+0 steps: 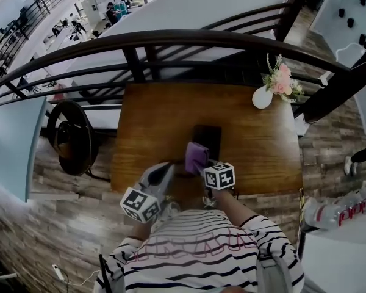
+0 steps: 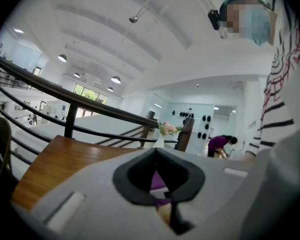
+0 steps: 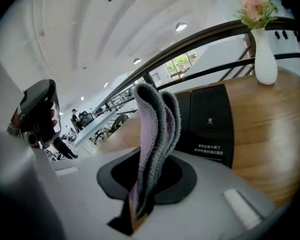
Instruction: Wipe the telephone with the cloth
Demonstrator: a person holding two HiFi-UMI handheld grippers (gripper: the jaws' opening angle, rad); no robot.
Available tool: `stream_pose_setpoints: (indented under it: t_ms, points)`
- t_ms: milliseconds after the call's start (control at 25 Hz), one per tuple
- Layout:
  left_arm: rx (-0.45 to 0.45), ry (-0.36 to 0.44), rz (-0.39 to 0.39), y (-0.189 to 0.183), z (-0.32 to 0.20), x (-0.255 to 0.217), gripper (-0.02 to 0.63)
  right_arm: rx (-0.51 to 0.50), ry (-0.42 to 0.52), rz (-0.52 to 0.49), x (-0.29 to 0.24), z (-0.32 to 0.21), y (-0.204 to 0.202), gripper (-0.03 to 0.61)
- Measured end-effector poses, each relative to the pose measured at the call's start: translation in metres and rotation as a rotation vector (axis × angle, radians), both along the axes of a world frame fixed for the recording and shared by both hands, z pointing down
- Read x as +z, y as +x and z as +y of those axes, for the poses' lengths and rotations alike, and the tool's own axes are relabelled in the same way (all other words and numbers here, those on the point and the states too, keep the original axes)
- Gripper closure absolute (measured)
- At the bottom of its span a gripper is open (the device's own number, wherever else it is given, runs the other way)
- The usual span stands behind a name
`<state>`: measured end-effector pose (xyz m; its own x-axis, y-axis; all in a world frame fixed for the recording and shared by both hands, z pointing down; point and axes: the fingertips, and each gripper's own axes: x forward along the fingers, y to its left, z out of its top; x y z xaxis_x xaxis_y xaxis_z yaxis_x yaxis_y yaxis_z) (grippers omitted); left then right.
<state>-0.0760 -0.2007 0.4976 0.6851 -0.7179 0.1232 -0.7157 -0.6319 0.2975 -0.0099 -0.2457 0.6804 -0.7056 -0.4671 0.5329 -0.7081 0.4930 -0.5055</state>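
The telephone [image 1: 208, 135] lies flat on the desk [image 1: 259, 142], a dark slab about midway between the left and right edges and nearer the near edge than the far one. In the right gripper view its black face [image 3: 210, 124] fills the space just beyond the jaws, with small pale print on it. No smear or dust can be made out, so how much of it is wiped cannot be judged.

The cloth [image 1: 196, 157] is purple and folded, and in the head view it covers the telephone's near left part. The right gripper [image 1: 199, 166] holds it: in that gripper's own view the jaws are closed on the lower end of the cloth [image 3: 152, 134], which stands up from them in grey-edged folds. Whether the cloth presses on the telephone or hangs just above it cannot be told.

The left gripper [image 1: 166, 168] lies just left of the cloth, toward the near edge. Its jaws [image 2: 165, 204] stand together with nothing pinched, and a bit of purple shows beyond them.

A white vase [image 1: 262, 96] of pink flowers stands at the far right corner, well apart.

So the pickup is done and the cloth is at the telephone, while most or all of the wiping seems left
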Motion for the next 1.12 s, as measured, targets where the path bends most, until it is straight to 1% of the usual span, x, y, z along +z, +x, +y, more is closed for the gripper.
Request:
stream_pose_setpoints:
  t_ms: [120,240,400,680,840,1000,1120]
  points:
    - [-0.007,-0.009,-0.003,-0.006,0.003,0.003,0.614,-0.005,-0.019,0.02,0.012,0.002,-0.005,0.529]
    - [0.008,-0.008,-0.006,-0.004,0.003,0.003,0.614,0.013,-0.03,0.045,0.02,0.002,0.004,0.529]
    - [0.046,-0.008,0.002,0.007,-0.001,0.003,0.614,0.061,-0.042,0.069,0.025,0.002,0.028,0.528]
    - [0.121,-0.008,0.01,0.031,-0.005,0.005,0.614,0.182,-0.058,0.109,0.032,0.009,0.085,0.528]
    - [0.146,-0.008,0.014,0.039,-0.007,0.005,0.614,0.243,-0.064,0.126,0.033,0.013,0.114,0.528]
    - [0.156,-0.013,0.018,0.043,-0.008,0.006,0.614,0.283,-0.071,0.136,0.032,0.018,0.13,0.528]
    - [0.164,-0.011,0.021,0.046,-0.01,0.005,0.614,0.293,-0.06,0.116,0.024,0.017,0.13,0.528]
